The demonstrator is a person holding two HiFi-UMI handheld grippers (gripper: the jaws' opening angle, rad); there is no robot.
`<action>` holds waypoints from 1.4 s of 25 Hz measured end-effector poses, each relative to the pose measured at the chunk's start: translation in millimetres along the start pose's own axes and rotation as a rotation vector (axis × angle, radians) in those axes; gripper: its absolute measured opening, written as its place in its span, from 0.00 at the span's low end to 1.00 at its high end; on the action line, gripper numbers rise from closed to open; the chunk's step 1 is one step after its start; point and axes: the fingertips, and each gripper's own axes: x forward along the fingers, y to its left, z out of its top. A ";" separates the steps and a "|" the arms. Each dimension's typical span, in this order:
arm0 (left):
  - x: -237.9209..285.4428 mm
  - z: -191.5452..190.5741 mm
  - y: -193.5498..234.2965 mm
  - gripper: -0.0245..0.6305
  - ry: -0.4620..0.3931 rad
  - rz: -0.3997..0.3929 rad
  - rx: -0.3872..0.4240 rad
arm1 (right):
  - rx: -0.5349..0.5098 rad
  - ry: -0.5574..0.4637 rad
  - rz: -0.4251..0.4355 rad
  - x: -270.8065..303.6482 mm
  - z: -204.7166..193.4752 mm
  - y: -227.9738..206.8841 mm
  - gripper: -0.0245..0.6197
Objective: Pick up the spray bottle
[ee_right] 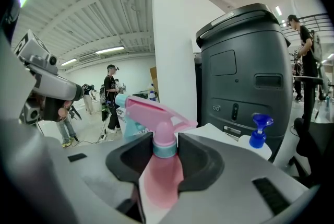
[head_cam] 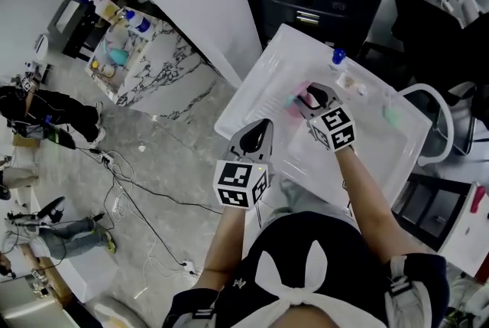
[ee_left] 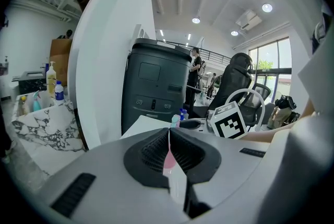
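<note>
Pink spray bottle [ee_right: 163, 165] — upright, teal collar, trigger head pointing left.

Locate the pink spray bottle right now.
In the right gripper view the pink spray bottle is clamped at its neck between the right gripper's jaws, over the white table, with a blue-topped bottle to its right.

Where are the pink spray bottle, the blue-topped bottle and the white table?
pink spray bottle [ee_right: 148, 109]: right gripper view, on its pink trigger head.
blue-topped bottle [ee_right: 259, 132]: right gripper view, on its blue top.
white table [head_cam: 252, 103]: head view, on its bare left part.
</note>
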 end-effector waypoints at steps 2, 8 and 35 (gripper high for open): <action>-2.1 2.7 0.1 0.09 -0.004 0.003 0.002 | -0.002 -0.008 0.003 -3.0 5.0 2.3 0.28; -9.2 5.5 -0.2 0.09 -0.017 0.009 0.011 | -0.010 -0.037 0.005 -13.5 17.2 9.4 0.27; -25.9 8.8 -7.6 0.09 -0.027 0.035 0.042 | -0.031 -0.163 0.042 -66.7 64.7 39.2 0.27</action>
